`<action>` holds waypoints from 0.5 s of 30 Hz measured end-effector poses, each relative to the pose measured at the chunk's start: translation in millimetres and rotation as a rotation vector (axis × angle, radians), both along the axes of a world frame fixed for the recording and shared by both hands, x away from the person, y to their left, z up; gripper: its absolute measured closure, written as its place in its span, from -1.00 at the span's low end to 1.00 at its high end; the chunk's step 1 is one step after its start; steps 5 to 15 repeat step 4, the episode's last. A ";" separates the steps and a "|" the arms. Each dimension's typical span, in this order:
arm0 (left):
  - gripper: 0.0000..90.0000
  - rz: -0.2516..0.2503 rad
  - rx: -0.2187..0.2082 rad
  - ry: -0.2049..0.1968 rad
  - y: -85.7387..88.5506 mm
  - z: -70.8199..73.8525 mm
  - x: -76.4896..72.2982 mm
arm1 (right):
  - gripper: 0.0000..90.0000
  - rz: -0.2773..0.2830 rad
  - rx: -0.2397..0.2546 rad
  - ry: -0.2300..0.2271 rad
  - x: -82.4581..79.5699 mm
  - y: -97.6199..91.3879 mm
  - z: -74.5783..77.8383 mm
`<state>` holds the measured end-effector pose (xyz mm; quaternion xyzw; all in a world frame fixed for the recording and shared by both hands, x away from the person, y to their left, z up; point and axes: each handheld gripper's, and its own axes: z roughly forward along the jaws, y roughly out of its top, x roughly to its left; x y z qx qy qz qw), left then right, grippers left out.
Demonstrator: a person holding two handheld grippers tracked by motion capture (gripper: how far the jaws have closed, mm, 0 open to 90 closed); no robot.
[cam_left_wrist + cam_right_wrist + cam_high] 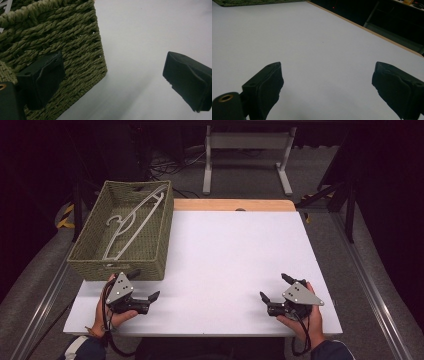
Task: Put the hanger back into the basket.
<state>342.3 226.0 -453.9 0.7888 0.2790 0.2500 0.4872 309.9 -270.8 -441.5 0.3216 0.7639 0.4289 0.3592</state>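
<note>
The left gripper rests low at the near edge of the white table, its jaws spread wide and holding nothing; just ahead of it and touching or nearly touching one jaw stands the near corner of the woven green basket, which in the left gripper view rises right behind the left-hand jaw. Inside that basket, further ahead of this gripper, lies a pale clothes hanger, slanted from the far corner toward the near wall, hook about midway; it looks to be the thing this work concerns, and the gripper seems parked beside the basket to be ready for a reach over the rim. The right gripper sits well apart on the other side, also wide open and empty, with only bare table before its jaws, probably waiting as the spare hand. The hanger's lower end is hidden by the basket's near wall, and in the left gripper view just a pale sliver shows at the top corner, too little to tell what part it is
</note>
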 end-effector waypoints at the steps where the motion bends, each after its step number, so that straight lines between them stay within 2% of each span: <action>1: -0.89 0.007 0.003 0.008 0.5 -0.4 0.6 | -0.78 -0.002 0.001 -0.002 0.3 -0.4 0.2; 3: -0.89 0.023 -0.004 0.015 1.6 -0.4 0.4 | -0.78 -0.004 0.012 0.001 0.7 -1.1 1.2; 15: -0.89 0.023 -0.004 0.015 1.6 -0.4 0.4 | -0.78 -0.005 0.016 0.000 1.4 -1.6 1.5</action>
